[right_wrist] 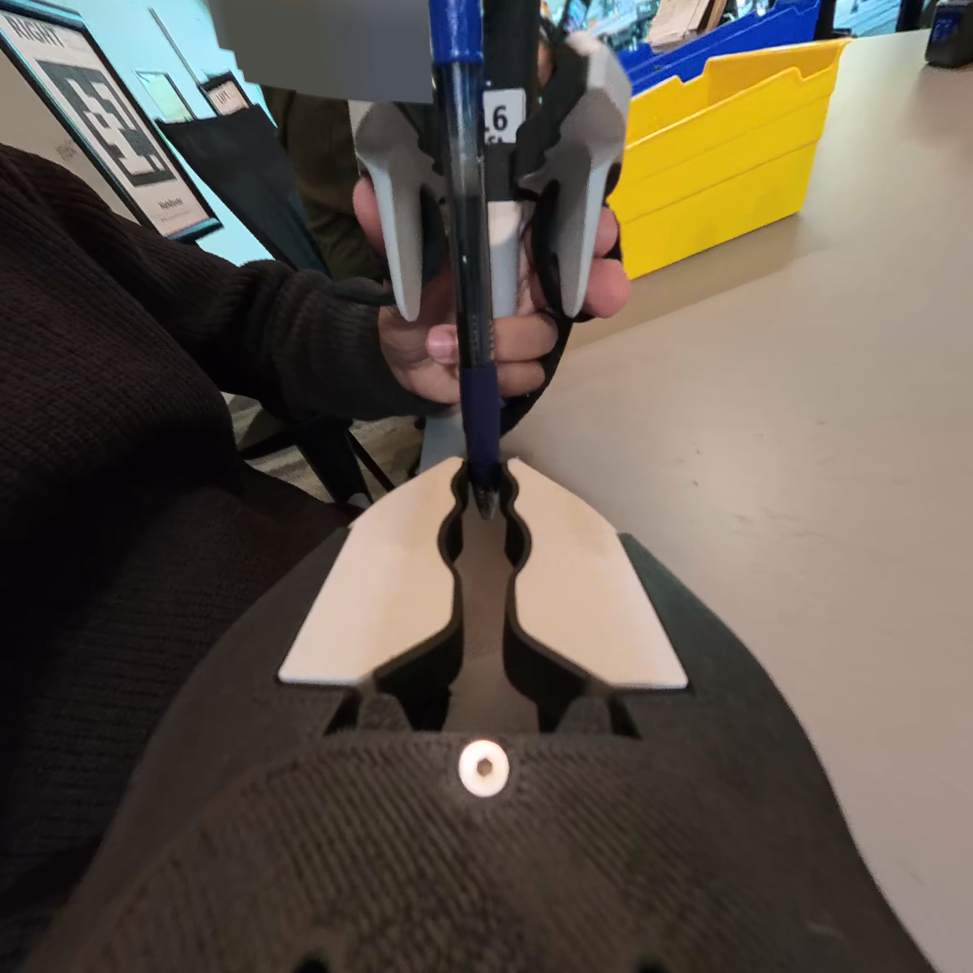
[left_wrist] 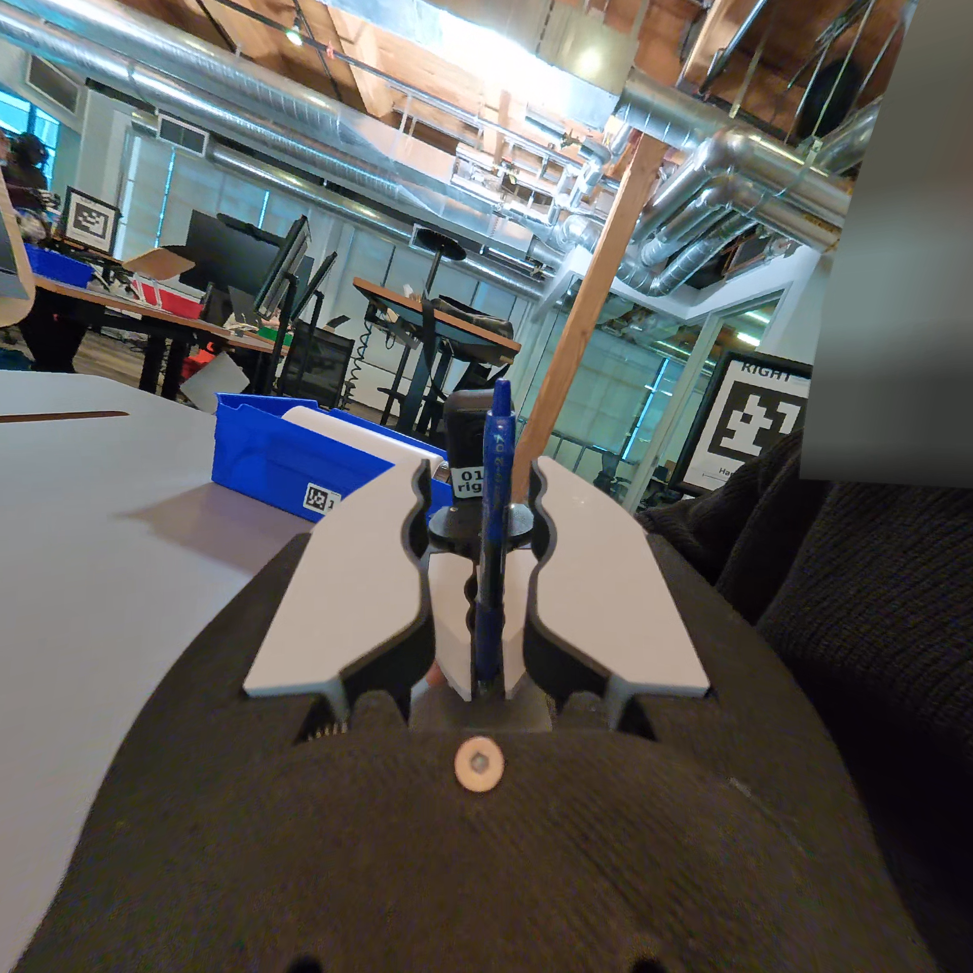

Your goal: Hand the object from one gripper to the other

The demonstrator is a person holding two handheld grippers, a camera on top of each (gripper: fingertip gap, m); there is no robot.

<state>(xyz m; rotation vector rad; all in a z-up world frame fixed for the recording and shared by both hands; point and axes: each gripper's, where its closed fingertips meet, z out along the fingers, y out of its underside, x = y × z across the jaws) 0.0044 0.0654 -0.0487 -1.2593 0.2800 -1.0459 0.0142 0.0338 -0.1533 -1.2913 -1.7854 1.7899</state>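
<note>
A blue pen [left_wrist: 495,463] stands upright between both grippers. In the left wrist view my left gripper [left_wrist: 479,466] is open, its white fingers [left_wrist: 342,579] spread wide on either side of the pen without touching it. My right gripper [left_wrist: 484,684] faces it and is shut on the pen's dark lower grip. In the right wrist view my right gripper [right_wrist: 484,463] pinches the pen [right_wrist: 463,210] near its tip. The left gripper [right_wrist: 489,310] shows beyond, held by a hand, its grey fingers [right_wrist: 400,237] apart around the pen's barrel.
A grey table [right_wrist: 790,421] lies below. A yellow bin [right_wrist: 726,147] stands on it at the back right, with a blue bin [right_wrist: 737,31] behind. Another blue bin [left_wrist: 274,463] sits left of the grippers. A dark knitted sleeve [right_wrist: 105,316] fills the left side. The gap from one gripper's tips to the other's is roughly 11 cm.
</note>
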